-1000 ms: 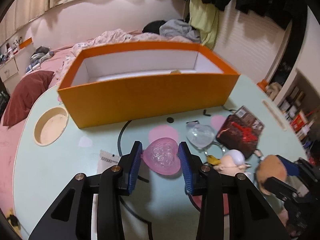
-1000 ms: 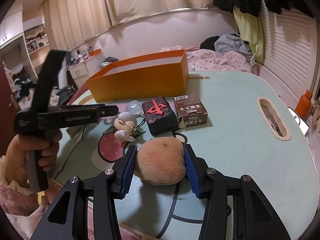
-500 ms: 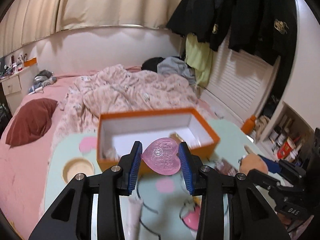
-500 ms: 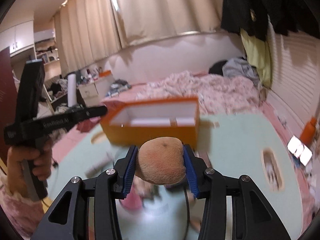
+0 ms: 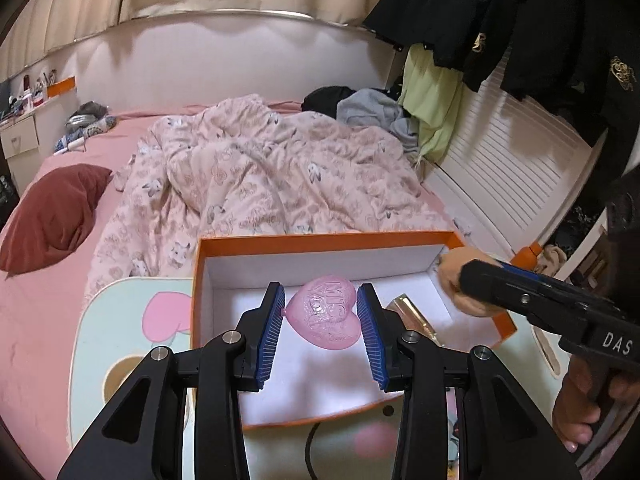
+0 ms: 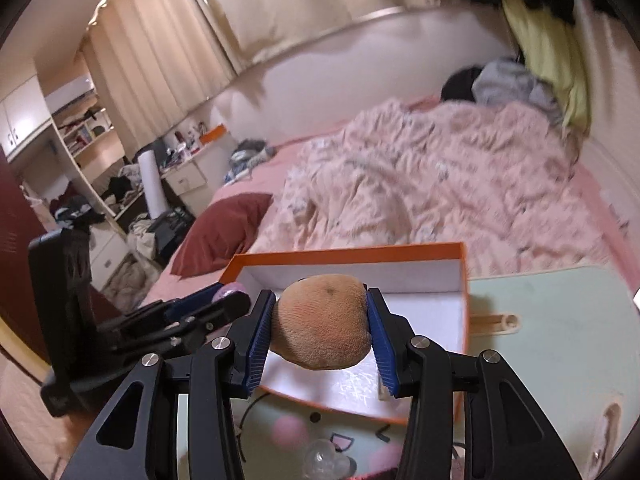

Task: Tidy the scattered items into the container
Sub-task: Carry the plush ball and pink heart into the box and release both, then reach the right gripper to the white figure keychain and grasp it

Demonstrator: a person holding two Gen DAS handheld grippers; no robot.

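So both claws are loaded and hanging over the orange box (image 5: 348, 240) right now. The left claw (image 5: 322, 322) has its ribbed blue pads squeezed onto a pink heart (image 5: 326, 314), a translucent, glossy plastic-looking thing with raised lettering moulded into its face, sitting above the box's white inside. The right claw (image 6: 320, 330) is clamped on a fuzzy tan plush lump (image 6: 322, 326), rounded like a potato, with a short nap and a small dark spot on top; it sits over the box's near right part.

That box is a long cardboard rectangle, bright orange outside with a smooth white lining, sitting at the far edge of the mint-green table (image 6: 560, 320) with pink blob prints. Lying on the box floor is a small clear item with a gold tint (image 5: 408, 308); can't tell what it is. Down at the bottom of the right wrist view a clear, bumpy plastic piece (image 6: 324, 460) lies on the table outside the box. Beyond the table is a bed with a rumpled pink floral duvet (image 5: 260, 168) and a dark red pillow (image 5: 56, 208).
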